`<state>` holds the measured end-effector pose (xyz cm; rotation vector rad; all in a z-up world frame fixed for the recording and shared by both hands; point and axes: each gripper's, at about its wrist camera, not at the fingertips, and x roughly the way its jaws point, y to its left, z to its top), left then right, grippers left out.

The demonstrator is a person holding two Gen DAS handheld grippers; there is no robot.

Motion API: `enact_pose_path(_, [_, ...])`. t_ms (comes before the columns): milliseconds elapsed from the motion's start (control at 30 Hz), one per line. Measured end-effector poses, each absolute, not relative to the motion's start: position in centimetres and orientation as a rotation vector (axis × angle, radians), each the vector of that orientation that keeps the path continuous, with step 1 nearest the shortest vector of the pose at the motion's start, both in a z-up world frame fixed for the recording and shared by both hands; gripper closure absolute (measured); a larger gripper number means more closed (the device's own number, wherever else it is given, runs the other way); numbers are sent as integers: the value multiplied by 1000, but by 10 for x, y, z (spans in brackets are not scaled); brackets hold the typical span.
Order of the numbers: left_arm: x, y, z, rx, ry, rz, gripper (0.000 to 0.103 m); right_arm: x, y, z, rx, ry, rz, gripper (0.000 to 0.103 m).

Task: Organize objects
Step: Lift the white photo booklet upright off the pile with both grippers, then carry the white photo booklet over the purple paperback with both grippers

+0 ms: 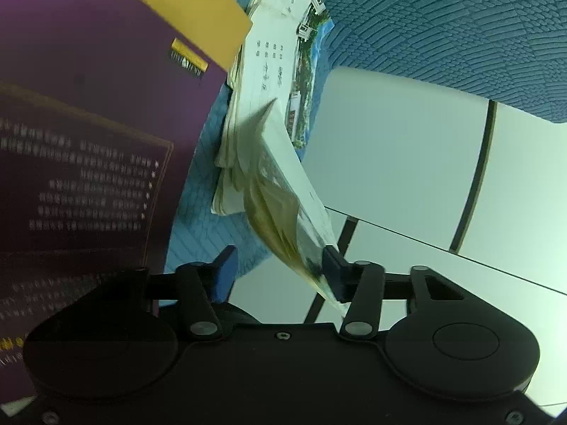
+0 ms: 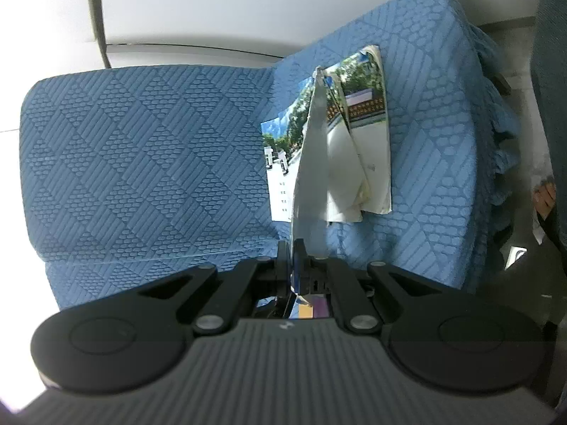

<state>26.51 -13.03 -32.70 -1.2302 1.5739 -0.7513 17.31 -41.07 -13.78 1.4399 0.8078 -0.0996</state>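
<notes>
On the blue cushion (image 2: 141,148), our right gripper (image 2: 296,258) pinches the booklet (image 2: 368,134) cover, left gripper (image 1: 280,276) gapes around loose pages; we should clamp gently, avoiding creases.

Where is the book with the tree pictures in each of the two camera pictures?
Left wrist view: the book runs from top centre down to the left tongs, pages fanned.
Right wrist view: the book lies right of centre, a page rising to the right tongs.
Shared landmark: the blue patterned cushion beneath it.
</notes>
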Motion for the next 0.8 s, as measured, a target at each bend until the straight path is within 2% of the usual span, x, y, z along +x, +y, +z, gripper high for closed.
enact_pose_path(133, [265, -126, -326, -1207, 1542, -700, 83, 169, -412, -142, 1442, 817, -102, 99])
enact_pose_path(233, [267, -121, -325, -1170, 1527, -648, 94, 166, -413, -144, 1417, 839, -105, 99])
enact_pose_path(400, [268, -120, -306, -1075, 1475, -657, 100, 165, -414, -145, 1312, 880, -92, 98])
enact_pose_path(800, [270, -102, -234, -934, 1257, -667, 100, 187, -398, -118, 1181, 889, 73, 98])
